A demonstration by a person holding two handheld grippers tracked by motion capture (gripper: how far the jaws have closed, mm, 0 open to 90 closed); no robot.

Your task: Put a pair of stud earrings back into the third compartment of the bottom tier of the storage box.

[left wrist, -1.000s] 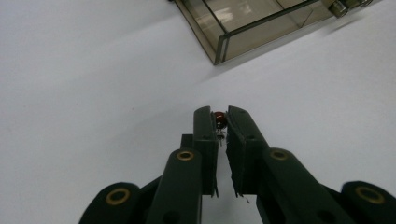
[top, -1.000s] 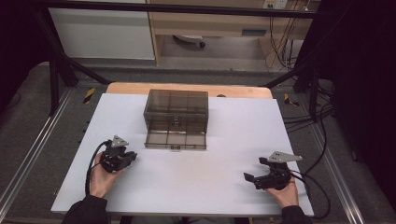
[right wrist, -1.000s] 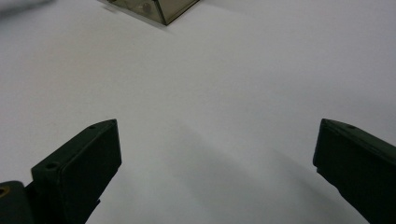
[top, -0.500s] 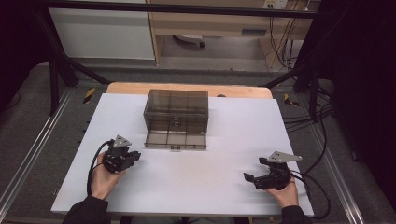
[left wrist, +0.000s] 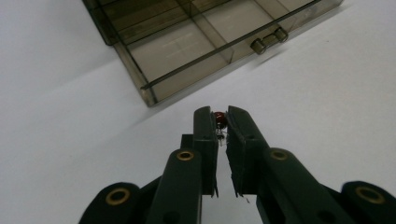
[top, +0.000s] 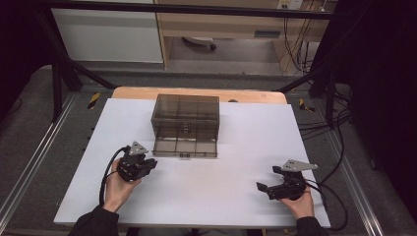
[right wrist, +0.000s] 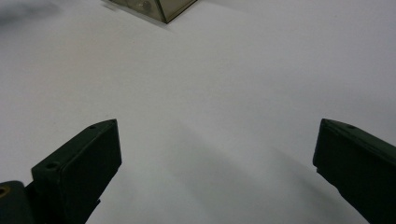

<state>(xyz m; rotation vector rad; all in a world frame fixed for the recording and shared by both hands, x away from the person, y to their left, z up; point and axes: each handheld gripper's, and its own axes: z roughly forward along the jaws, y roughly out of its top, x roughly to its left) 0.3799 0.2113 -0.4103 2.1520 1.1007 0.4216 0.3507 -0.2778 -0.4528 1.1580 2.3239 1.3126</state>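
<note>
Open drawer (left wrist: 187, 51) of smoky box (top: 185, 119), compartments bare

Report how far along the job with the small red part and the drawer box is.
Done: the bottom drawer of the smoky box stands pulled out. In hand: the left tool pinches the small red part near it. Left: dropping it into a compartment. The right tool rests open.

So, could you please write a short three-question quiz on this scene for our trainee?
1. True or false: the left gripper is shut on a small red part.
2. The right gripper's jaws are: A) wide apart with nothing between them, B) shut on a screw.
3. Which part of the smoky plastic organiser box stands pulled out?

Key: 1 true; 2 A; 3 its bottom drawer, divided into compartments.
</note>
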